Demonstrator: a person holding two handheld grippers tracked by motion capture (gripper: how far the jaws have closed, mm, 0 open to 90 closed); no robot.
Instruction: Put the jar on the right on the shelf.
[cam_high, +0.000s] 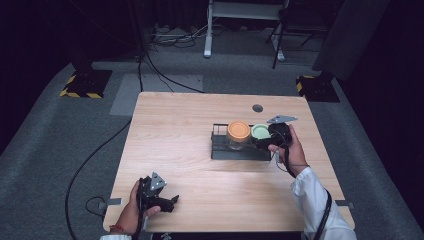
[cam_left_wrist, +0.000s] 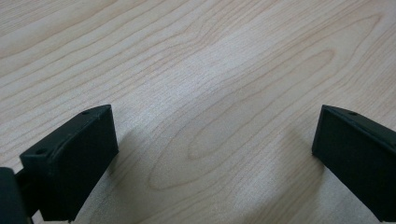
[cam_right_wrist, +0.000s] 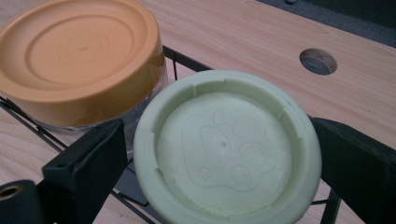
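A black wire rack (cam_high: 220, 150) on the wooden table (cam_high: 175, 130) holds two jars. One has an orange lid (cam_high: 238, 131) (cam_right_wrist: 79, 56) over clear glass. The other has a pale green lid (cam_high: 259, 131) (cam_right_wrist: 224, 149) with a paw print moulded in it. My right gripper (cam_high: 266, 137) (cam_right_wrist: 219, 154) reaches in from the right, its jaws pressed against both sides of the green lid. Near the table's front left corner, my left gripper (cam_high: 172, 201) (cam_left_wrist: 215, 154) stands open just above bare wood, with nothing between its fingers.
A round cable hole (cam_high: 257, 108) (cam_right_wrist: 317, 61) sits in the table behind the rack. Cables trail on the grey floor to the left and behind. Stand bases with yellow-black tape (cam_high: 82, 85) flank the far corners.
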